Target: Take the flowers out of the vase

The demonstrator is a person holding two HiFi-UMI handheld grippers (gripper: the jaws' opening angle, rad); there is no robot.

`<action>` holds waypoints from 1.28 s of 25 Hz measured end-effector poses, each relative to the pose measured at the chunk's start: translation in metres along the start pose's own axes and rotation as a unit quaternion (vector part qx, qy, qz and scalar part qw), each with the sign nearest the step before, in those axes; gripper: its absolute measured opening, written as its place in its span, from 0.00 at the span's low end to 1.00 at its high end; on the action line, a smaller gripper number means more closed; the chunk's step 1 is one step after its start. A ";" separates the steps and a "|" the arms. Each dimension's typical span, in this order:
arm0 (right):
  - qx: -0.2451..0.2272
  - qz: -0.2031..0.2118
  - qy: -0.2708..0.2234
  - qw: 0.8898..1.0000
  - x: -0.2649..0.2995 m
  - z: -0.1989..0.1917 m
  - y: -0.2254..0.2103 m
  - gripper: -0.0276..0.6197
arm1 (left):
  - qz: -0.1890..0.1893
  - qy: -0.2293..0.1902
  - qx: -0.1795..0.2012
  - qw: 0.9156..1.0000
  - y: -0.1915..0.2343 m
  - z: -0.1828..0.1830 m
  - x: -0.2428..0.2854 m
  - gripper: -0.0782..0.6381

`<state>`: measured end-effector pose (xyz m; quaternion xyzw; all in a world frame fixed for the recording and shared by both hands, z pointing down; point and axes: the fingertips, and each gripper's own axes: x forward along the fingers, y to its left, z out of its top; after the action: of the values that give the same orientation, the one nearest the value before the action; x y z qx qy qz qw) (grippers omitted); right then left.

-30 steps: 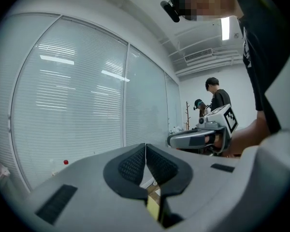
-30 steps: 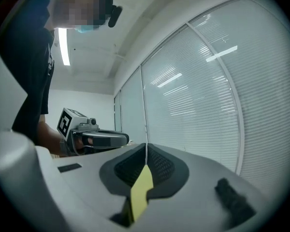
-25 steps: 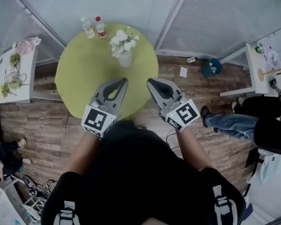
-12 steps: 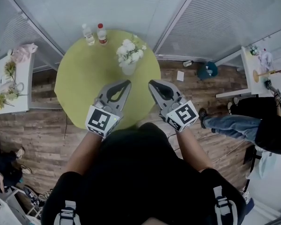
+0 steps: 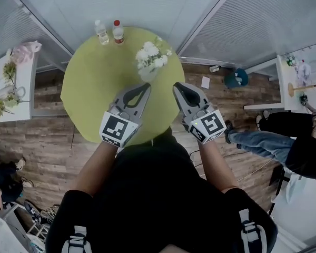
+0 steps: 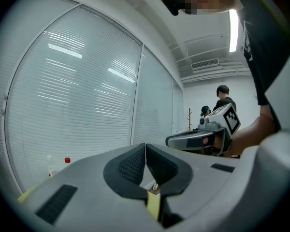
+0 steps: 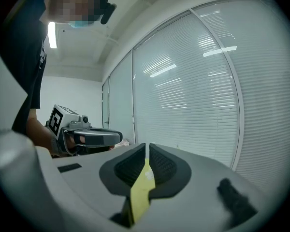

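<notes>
Left tongs (image 5: 146, 86) and right tongs (image 5: 175, 85): both closed, empty. Flowers (image 5: 151, 57) upright in vase (image 5: 147, 75), just beyond and between them; left tongs nearer.

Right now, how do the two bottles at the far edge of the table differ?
The red-capped bottle has a red cap and seemingly a darker band round its body; the pale-capped bottle has a whitish cap and looks clear. The red-capped bottle stands nearer the flowers; the pale-capped bottle stands on its other side, farther from them. Both are upright, side by side on the green table.
</notes>
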<state>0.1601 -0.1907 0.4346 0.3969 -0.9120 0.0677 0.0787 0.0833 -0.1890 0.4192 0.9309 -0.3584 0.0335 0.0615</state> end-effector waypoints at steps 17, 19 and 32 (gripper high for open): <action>0.003 0.024 0.034 0.999 0.060 -0.020 -0.090 0.18 | 0.103 0.001 0.008 0.995 0.033 -0.007 0.077 0.13; 0.007 0.029 0.040 0.999 0.070 -0.027 -0.100 0.21 | 0.111 0.006 0.007 0.994 0.037 -0.011 0.087 0.13; 0.044 0.049 0.073 0.995 0.126 -0.070 -0.142 0.36 | 0.147 0.035 -0.007 0.989 0.056 -0.036 0.128 0.13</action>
<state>0.1864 -0.3635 0.5363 0.3485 -0.9183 0.1407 0.1244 0.1398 -0.3104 0.4738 0.8661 -0.4888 0.0725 0.0750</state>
